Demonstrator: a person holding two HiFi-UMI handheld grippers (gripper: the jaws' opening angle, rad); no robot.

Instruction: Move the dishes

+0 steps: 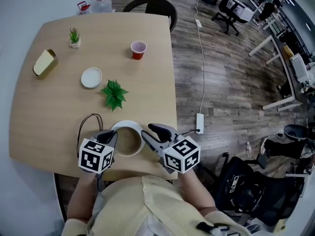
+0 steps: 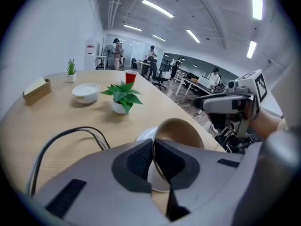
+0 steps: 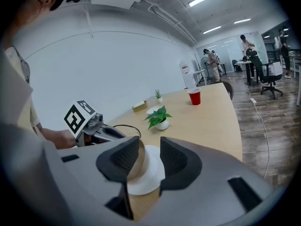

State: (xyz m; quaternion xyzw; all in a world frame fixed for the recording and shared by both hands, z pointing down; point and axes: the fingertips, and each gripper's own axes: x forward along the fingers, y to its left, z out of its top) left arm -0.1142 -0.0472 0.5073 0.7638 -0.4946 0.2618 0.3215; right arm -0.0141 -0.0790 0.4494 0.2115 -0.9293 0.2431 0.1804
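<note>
Your left gripper [image 1: 114,136] was clamped on the left rim of the bowl [image 1: 129,141], one pad inside the wall and one outside. Your right gripper [image 1: 147,132] straddled the opposite rim, jaws apart and not squeezing. The bowl was at the table's [image 1: 59,112] near edge.

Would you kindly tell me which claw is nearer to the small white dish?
Left. The left claw, shut on the bowl at its left rim, sits roughly below the small white dish in the head view; the right claw straddles its right rim, farther away.
</note>
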